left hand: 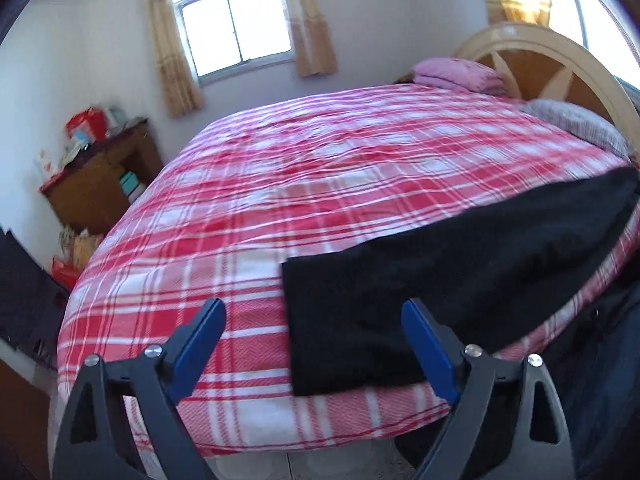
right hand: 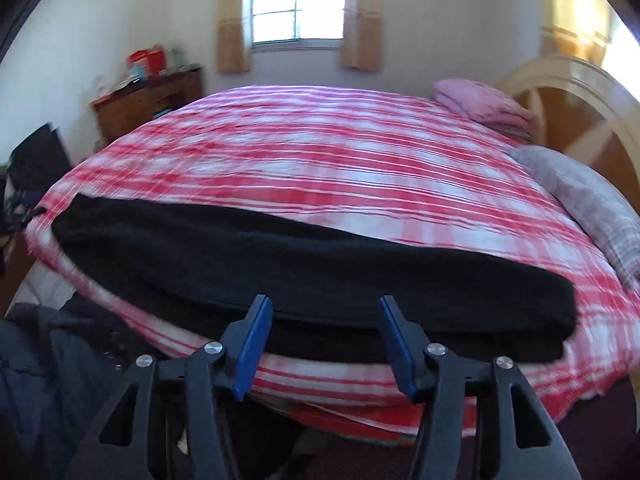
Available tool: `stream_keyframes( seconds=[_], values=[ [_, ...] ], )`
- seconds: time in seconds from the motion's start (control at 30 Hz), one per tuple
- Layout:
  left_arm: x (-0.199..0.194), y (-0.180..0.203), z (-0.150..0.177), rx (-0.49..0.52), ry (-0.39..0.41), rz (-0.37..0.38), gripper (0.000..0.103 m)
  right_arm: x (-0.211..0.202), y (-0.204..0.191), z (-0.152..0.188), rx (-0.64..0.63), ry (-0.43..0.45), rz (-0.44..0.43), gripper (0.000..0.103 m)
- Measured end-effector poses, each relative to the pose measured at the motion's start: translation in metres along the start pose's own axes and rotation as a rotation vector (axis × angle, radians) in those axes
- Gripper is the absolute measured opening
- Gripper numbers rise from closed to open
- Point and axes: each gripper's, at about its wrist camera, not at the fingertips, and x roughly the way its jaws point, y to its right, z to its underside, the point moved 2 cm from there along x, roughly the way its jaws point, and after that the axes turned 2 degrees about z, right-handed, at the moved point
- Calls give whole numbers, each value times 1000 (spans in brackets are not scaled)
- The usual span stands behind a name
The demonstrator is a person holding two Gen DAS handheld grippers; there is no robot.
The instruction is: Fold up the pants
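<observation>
Black pants [left hand: 460, 264] lie flat along the near edge of a red and white plaid bed [left hand: 320, 168], folded lengthwise into a long strip. In the left wrist view one squared end of the strip reaches in between the blue pads; my left gripper [left hand: 314, 312] hovers above it, wide open, holding nothing. In the right wrist view the pants [right hand: 320, 264] stretch across the bed [right hand: 320, 152], showing two stacked layers at the near edge. My right gripper [right hand: 324, 308] stands open just in front of that edge, its pads clear of the cloth.
A folded pink blanket [left hand: 456, 74] and a grey checked pillow [left hand: 576, 124] lie by the cream headboard [left hand: 560, 64]. A wooden desk [left hand: 100, 176] with clutter stands beyond the bed's left side. A dark jacket [right hand: 48, 380] shows at the lower left.
</observation>
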Motion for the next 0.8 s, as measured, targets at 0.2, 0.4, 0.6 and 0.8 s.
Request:
stream_keyframes(
  seconds=[0.2, 0.4, 0.6, 0.8],
  values=[
    [10, -5, 13, -84, -63, 153, 65, 40, -79, -10, -183, -39, -124, 45],
    [49, 10, 31, -111, -187, 152, 47, 65, -124, -12, -308, -53, -201, 44],
    [51, 12, 36, -112, -201, 131, 28, 83, -145, -15, -350, -94, -258, 44],
    [56, 12, 35, -129, -199, 130, 11, 104, -167, -12, -440, -140, -251, 44]
  ],
)
